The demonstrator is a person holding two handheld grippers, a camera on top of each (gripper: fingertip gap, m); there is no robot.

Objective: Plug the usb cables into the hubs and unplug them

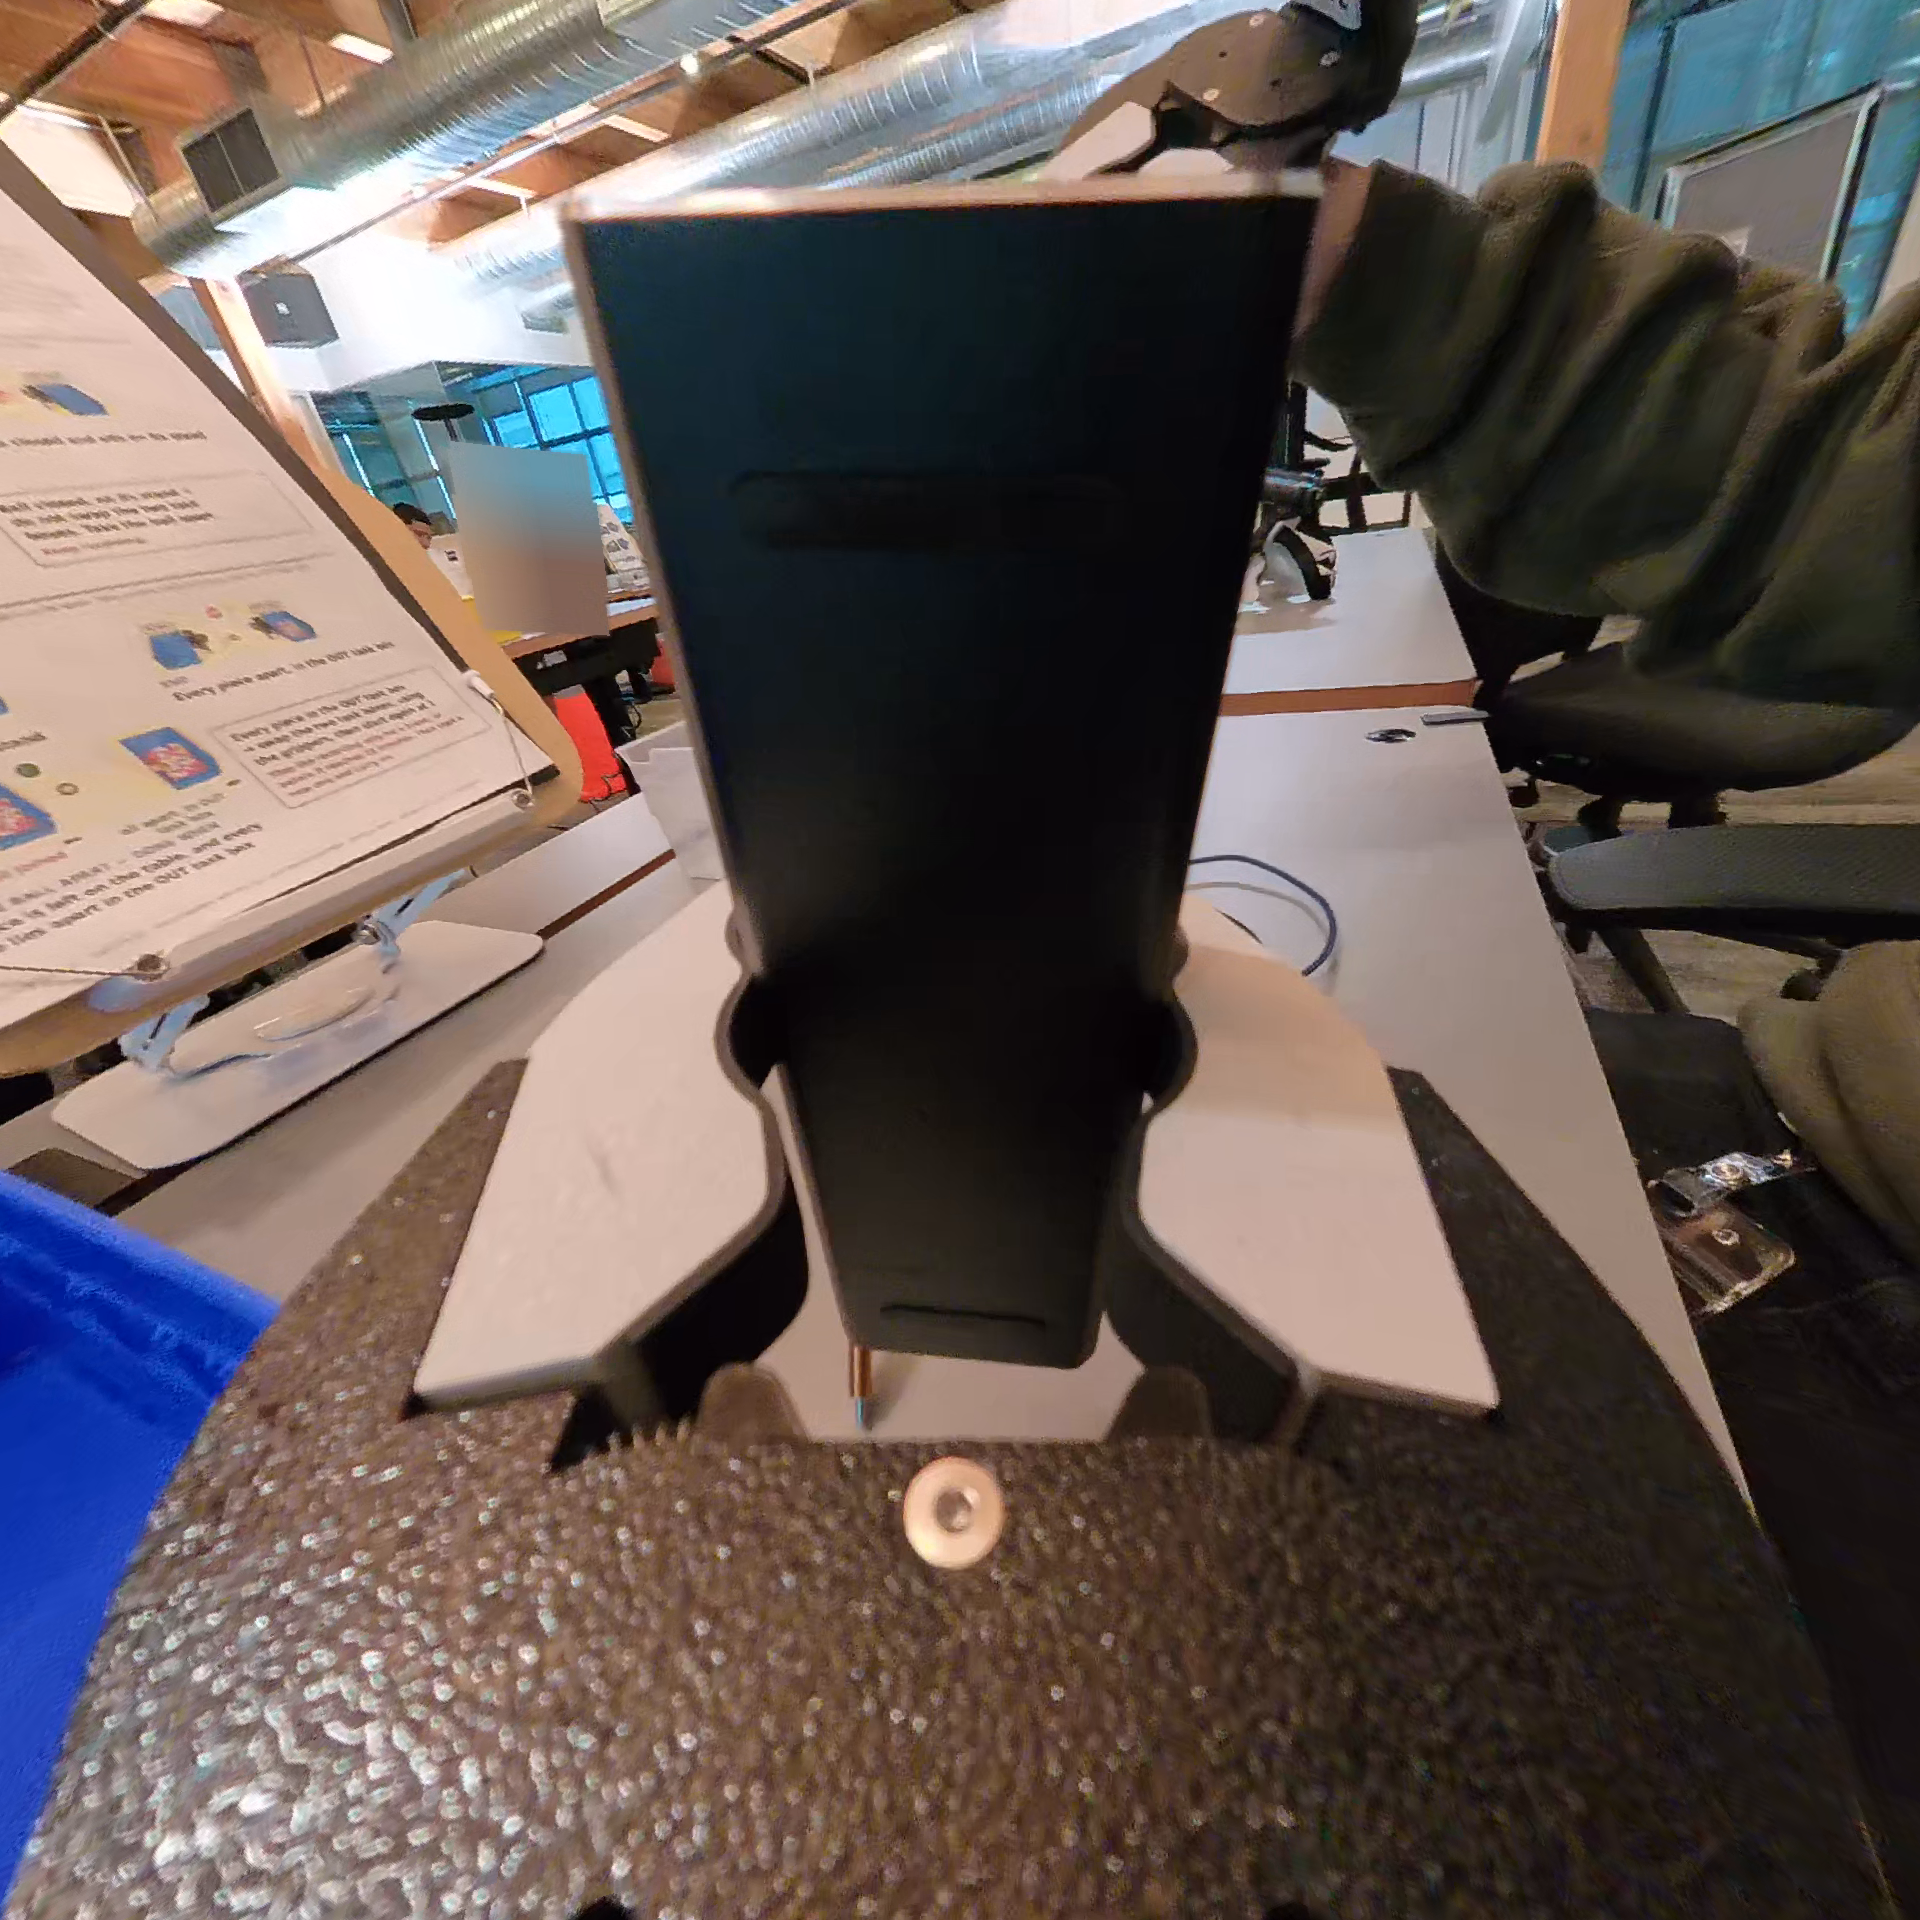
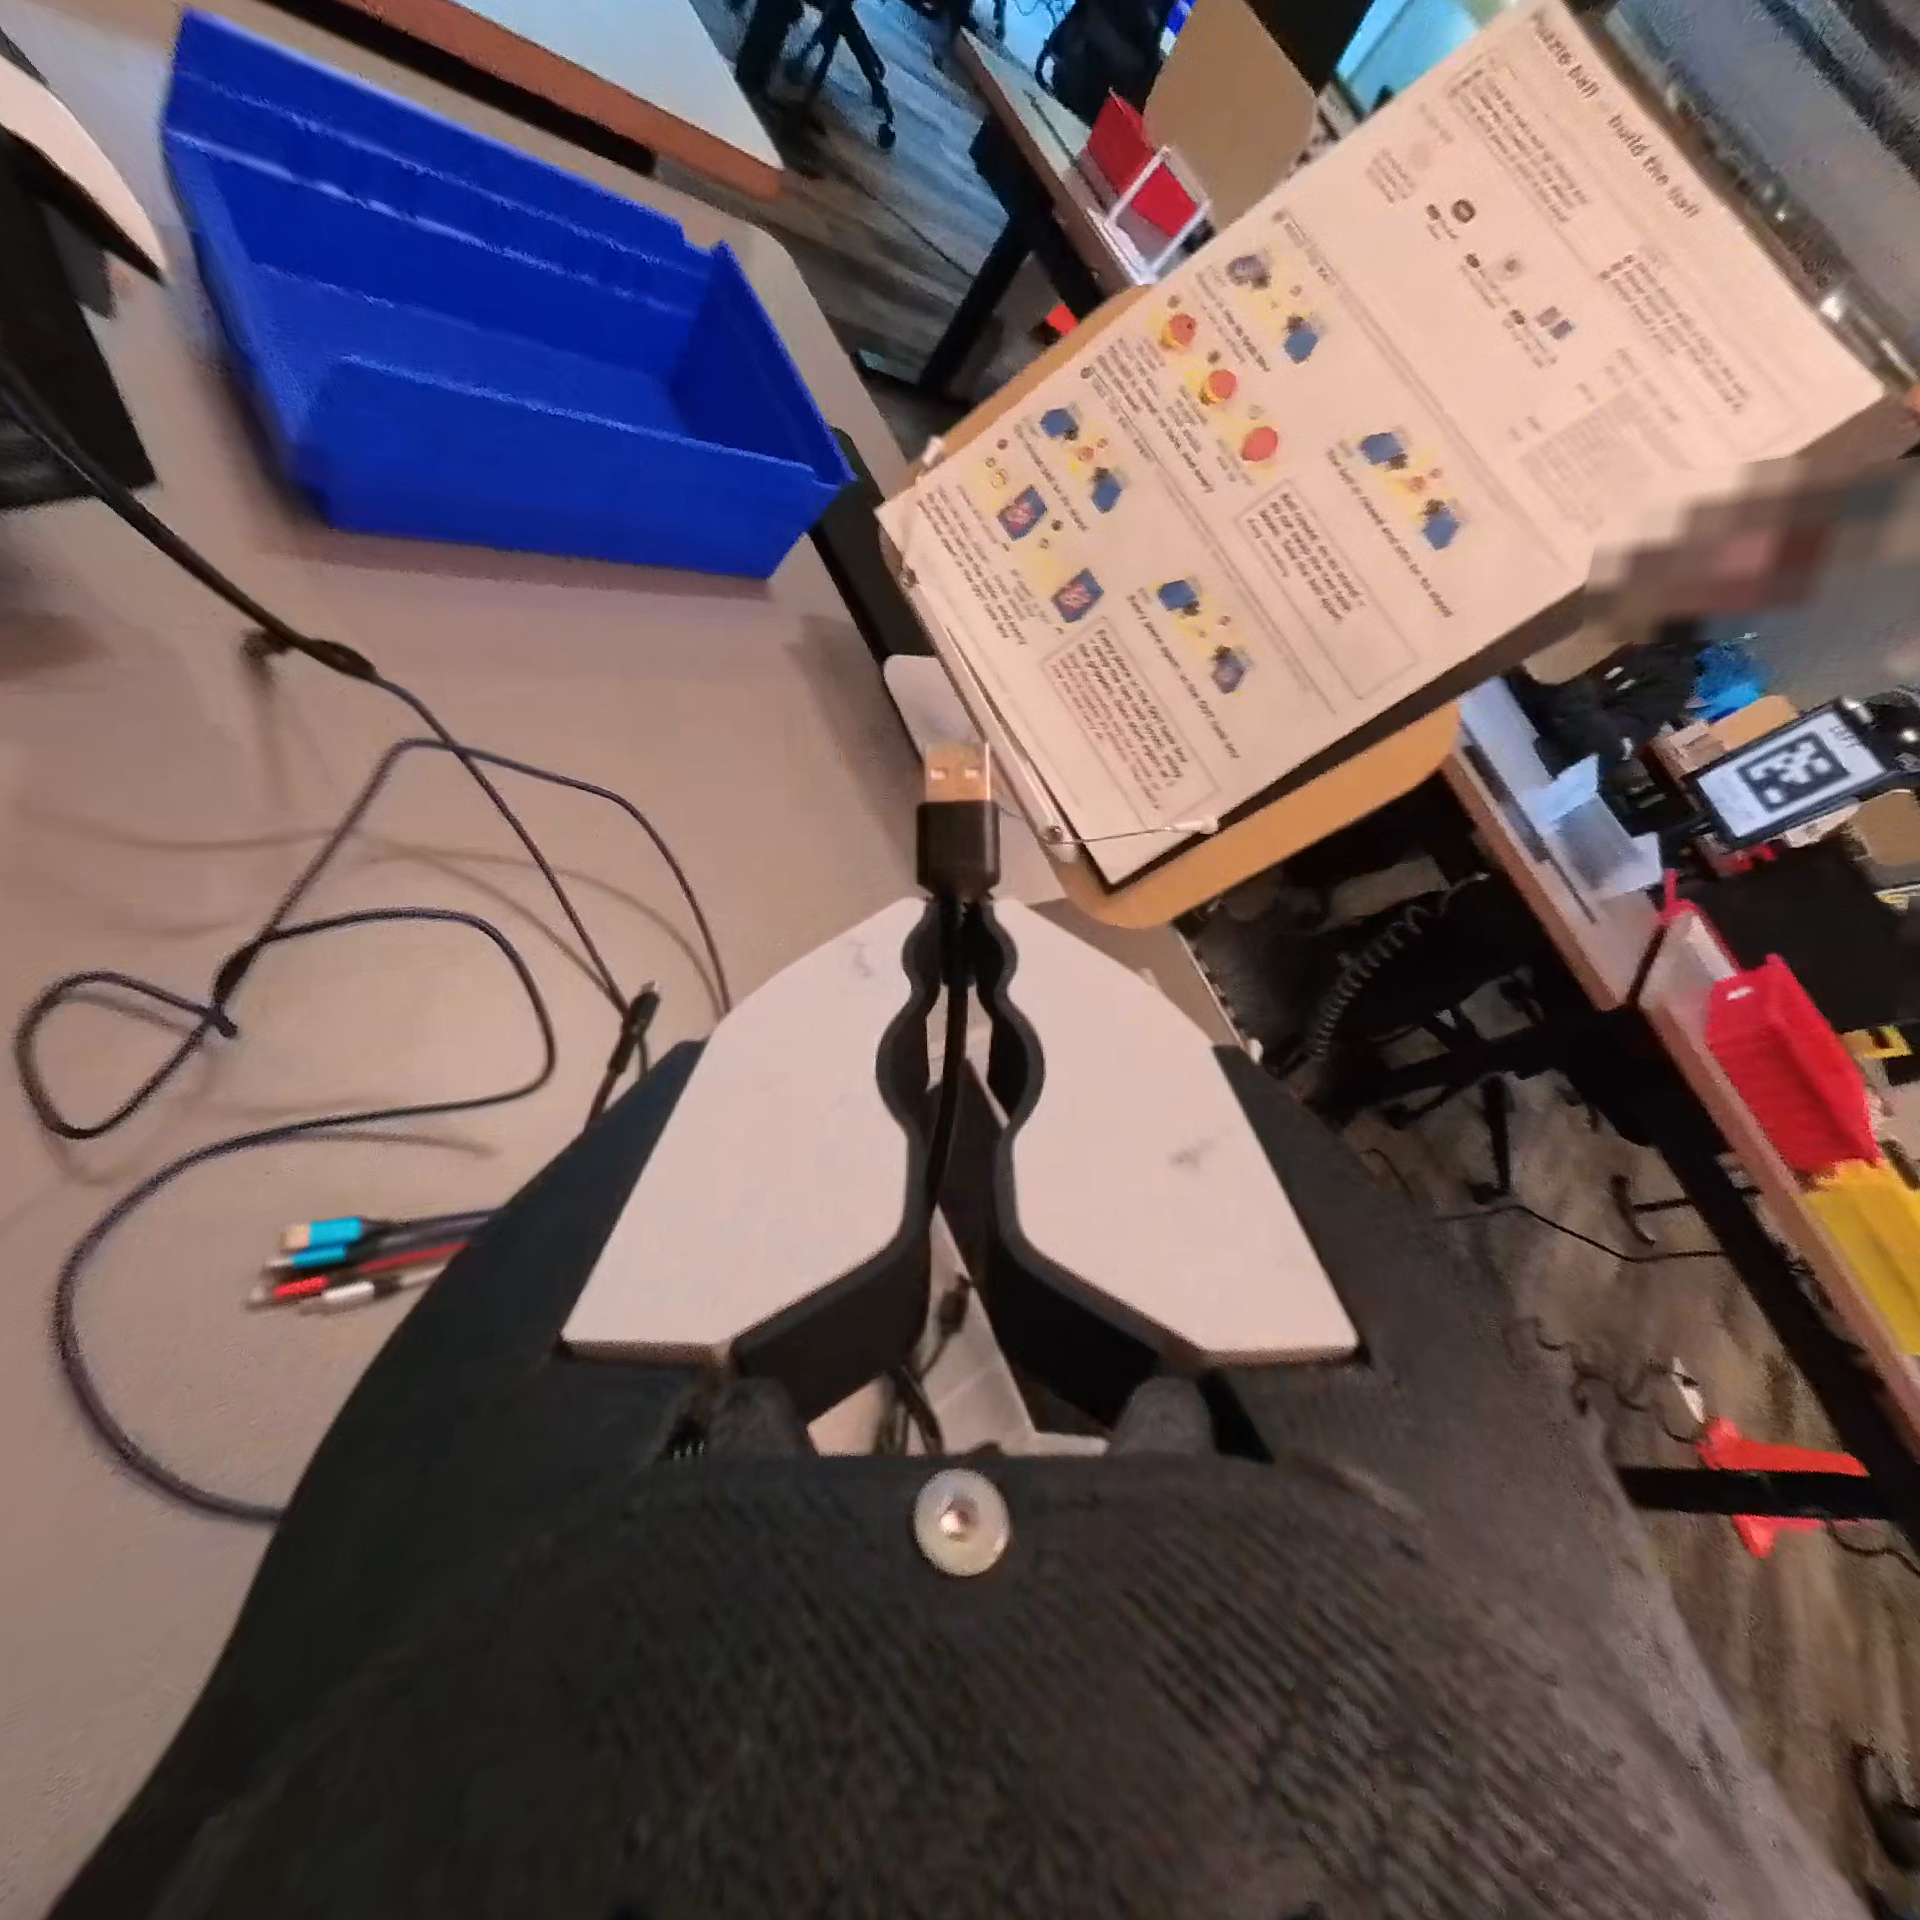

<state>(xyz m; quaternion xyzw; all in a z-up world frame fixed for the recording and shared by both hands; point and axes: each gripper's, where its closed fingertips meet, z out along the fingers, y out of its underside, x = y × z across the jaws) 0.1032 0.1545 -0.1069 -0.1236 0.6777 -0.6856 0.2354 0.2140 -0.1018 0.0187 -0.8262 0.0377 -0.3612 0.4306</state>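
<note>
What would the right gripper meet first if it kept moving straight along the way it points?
Probably the tilted board carrying a printed instruction sheet: it lies just beyond the black USB plug held by the right gripper, though depth is unclear.

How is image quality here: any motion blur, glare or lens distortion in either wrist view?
Left wrist view: strong wide-angle bending; the black hub held in the left gripper fills the frame, its surface dark and featureless.
Right wrist view: motion blur smears the blue bin; the USB plug in the right gripper stays sharp.
</note>
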